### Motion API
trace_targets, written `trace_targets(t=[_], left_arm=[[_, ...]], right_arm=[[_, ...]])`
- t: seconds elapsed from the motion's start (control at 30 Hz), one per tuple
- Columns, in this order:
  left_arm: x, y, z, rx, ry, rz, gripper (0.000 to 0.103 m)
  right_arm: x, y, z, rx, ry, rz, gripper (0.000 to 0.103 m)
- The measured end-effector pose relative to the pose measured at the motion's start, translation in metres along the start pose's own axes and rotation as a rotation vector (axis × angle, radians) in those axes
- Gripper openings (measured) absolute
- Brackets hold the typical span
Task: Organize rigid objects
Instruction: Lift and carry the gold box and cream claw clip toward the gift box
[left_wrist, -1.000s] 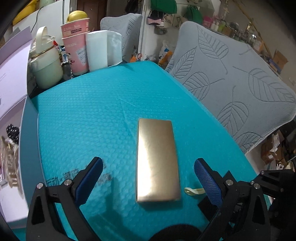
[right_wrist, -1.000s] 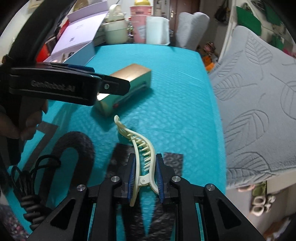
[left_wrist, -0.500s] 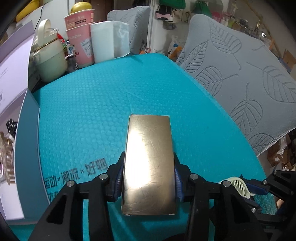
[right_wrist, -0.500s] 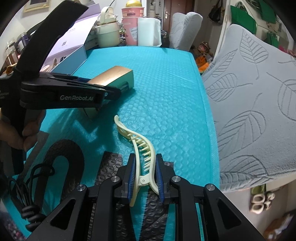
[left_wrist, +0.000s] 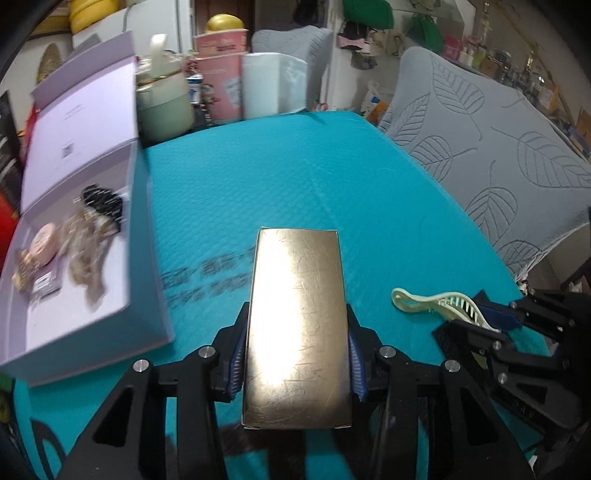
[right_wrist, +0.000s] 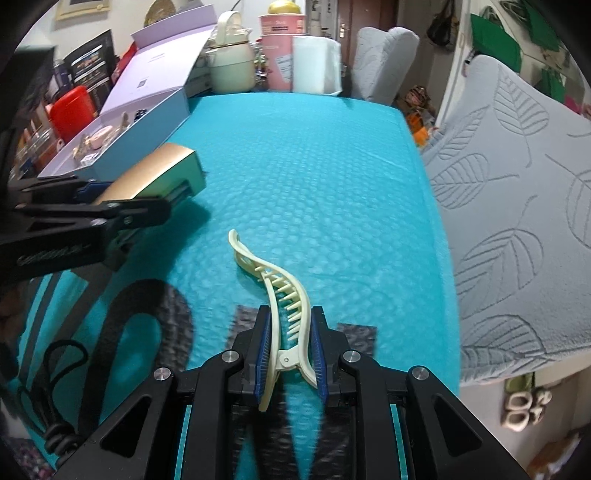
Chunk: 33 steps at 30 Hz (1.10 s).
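Gold box (left_wrist: 297, 325): flat, rectangular, scuffed shiny top. Your L tongs (left_wrist: 295, 354) pinch it by its long sides, blue pads (left_wrist: 236, 360) pressed on both edges; far end sticks out past the tips over the worktop (left_wrist: 280, 177). In the R wrist view the box (right_wrist: 155, 173) sits at left, tilted, held up off the surface w/ a shadow under it.

Hair clip (right_wrist: 282, 306): cream, long, curved, toothed. Your R tongs (right_wrist: 290, 354) are nearly pressed together, pinching it at the hinge end; the far tip points away across the worktop. Whether that tip touches the surface: can't tell. In the L wrist view the clip (left_wrist: 439, 301) shows at right, near the box, not touching it.

Worktop: teal bubble-texture cover w/ dark print under and beside the box.

Open case (left_wrist: 77, 236): pale lilac, lid up, at left edge, just beside the gold box. Inside: black scrunchie-like item (left_wrist: 103, 203), pink round item (left_wrist: 43, 243), tan blurred pieces, not identifiable.

Far end of worktop: cream pot (left_wrist: 164, 103), pink cups (left_wrist: 219, 77) stacked w/ a yellow dome on top, white roll (left_wrist: 275, 83).

R side: grey leaf-pattern chair cover (left_wrist: 498, 147), close to worktop edge.

Near L corner, R wrist view: black coiled cord (right_wrist: 55, 398).
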<state>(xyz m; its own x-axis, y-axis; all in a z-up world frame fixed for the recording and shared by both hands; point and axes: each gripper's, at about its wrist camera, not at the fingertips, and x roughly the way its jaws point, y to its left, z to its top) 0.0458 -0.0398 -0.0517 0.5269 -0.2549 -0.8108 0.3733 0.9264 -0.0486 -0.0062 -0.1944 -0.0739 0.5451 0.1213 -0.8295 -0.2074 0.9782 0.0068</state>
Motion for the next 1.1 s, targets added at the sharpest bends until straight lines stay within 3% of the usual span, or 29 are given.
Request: trace_targets(t=[0.47, 0.73, 1.1], left_arm=[[-0.06, 0.06, -0.064, -0.178, -0.019, 0.071, 0.044], [-0.073, 0.087, -0.093, -0.251, -0.004, 0.115, 0.044], [-0.076, 0.115, -0.122, -0.313, 0.027, 0.171, 0.044]], right_arm=[[0.001, 0.071, 0.004, -0.131, -0.013, 0.136, 0.02], [0.006, 0.112, 0.002, -0.191, -0.005, 0.202, 0.02], [0.007, 0.136, 0.001, -0.243, -0.019, 0.202, 0.021]])
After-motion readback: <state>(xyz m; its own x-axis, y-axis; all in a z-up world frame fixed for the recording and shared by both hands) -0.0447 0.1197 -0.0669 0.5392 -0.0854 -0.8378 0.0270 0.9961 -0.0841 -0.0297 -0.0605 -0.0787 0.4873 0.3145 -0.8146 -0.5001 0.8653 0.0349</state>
